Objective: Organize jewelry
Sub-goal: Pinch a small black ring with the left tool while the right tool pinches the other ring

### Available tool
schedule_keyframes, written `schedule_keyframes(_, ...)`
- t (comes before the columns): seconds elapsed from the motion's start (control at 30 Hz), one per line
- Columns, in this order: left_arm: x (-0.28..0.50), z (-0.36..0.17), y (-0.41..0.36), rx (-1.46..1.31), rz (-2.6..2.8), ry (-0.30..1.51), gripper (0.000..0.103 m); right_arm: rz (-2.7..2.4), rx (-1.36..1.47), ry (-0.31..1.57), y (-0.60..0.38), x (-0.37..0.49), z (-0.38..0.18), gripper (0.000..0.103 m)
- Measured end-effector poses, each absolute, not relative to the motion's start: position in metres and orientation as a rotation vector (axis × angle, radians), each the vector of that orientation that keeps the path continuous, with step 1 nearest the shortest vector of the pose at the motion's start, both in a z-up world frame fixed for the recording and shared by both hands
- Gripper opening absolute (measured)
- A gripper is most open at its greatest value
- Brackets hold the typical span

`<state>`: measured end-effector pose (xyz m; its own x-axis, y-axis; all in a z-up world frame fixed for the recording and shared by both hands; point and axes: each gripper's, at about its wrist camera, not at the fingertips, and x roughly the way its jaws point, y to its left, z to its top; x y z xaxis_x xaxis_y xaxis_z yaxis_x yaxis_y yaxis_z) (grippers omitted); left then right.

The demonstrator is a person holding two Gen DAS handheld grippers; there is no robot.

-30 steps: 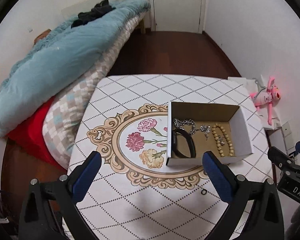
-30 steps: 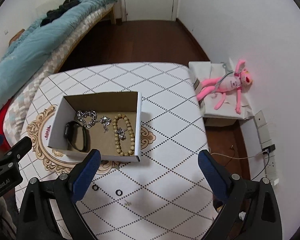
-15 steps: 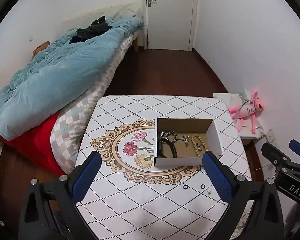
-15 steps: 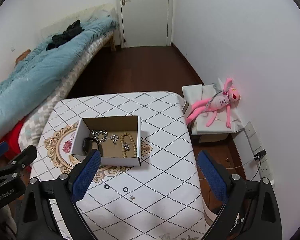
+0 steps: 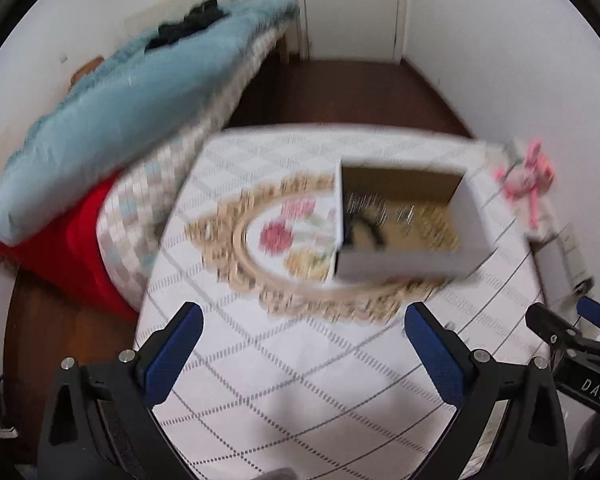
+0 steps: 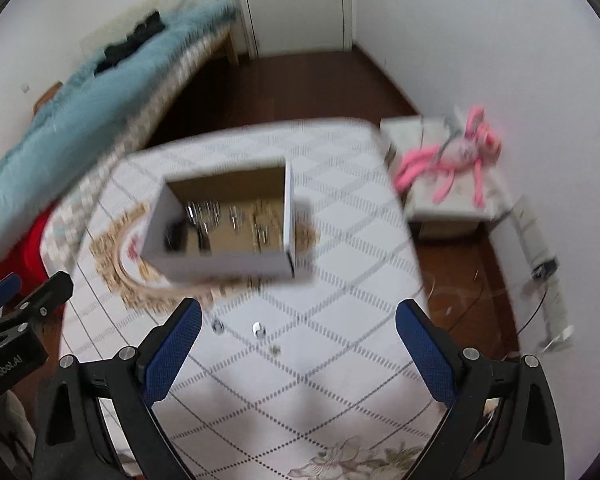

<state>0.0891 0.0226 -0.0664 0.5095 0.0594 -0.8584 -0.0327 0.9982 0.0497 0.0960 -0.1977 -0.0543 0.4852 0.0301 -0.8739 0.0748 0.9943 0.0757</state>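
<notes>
An open cardboard box (image 5: 468,232) (image 6: 156,236) stands on the patterned tablecloth (image 5: 300,360) and holds blurred jewelry: a black band, silver chains and a bead bracelet (image 6: 266,220). Two small rings (image 6: 217,326) (image 6: 258,330) and a tiny earring (image 6: 275,349) lie on the cloth in front of the box. My left gripper (image 5: 302,344) is open and empty, above the cloth before the box. My right gripper (image 6: 298,340) is open and empty, above the loose rings.
A bed with a blue duvet (image 5: 132,112) and red sheet (image 5: 72,248) borders the table's left side. A pink plush toy (image 6: 456,152) lies on a low stand (image 6: 440,208) at the right. A power strip (image 6: 536,240) and cables lie by the wall.
Both grippers have dropped back toward the table after rising; the box looks larger and the views are motion-blurred. Both stay open and empty.
</notes>
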Motion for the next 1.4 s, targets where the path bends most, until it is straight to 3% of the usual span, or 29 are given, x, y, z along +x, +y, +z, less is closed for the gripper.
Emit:
schedule_keyframes(0.1,0.087,-0.102,0.031,0.025,0.082,1.11,0.103,-0.001,0.131,1.128,-0.196,0.096,-0.1,0.093)
schedule_keyframes(0.17,0.085,-0.124,0.038,0.025,0.112,1.152,0.103,0.017,0.152,1.17,-0.194,0.096,-0.131,0.079)
schedule_keyframes(0.27,0.081,-0.145,0.048,0.002,0.137,1.199,0.103,0.033,0.168,1.198,-0.189,0.097,-0.164,0.07)
schedule_keyframes(0.5,0.076,-0.168,0.057,0.009,0.129,1.226,0.103,0.03,0.086,1.157,-0.171,0.098,-0.19,0.045)
schedule_keyframes(0.57,0.073,-0.17,0.061,0.007,0.131,1.225,0.102,0.015,0.048,1.136,-0.166,0.096,-0.191,0.018)
schedule_keyframes(0.6,0.073,-0.172,0.064,0.001,0.132,1.228,0.102,0.003,0.032,1.131,-0.165,0.095,-0.191,0.011)
schedule_keyframes(0.93,0.053,-0.177,0.083,-0.065,0.135,1.238,0.102,-0.001,0.139,1.101,-0.185,0.088,-0.18,0.009)
schedule_keyframes(1.37,0.098,-0.175,-0.034,0.037,-0.128,1.181,0.102,-0.088,0.183,1.123,-0.231,0.106,-0.186,0.009)
schedule_keyframes(1.4,0.1,-0.176,-0.043,0.063,-0.142,1.176,0.098,-0.092,0.177,1.127,-0.232,0.107,-0.187,0.009)
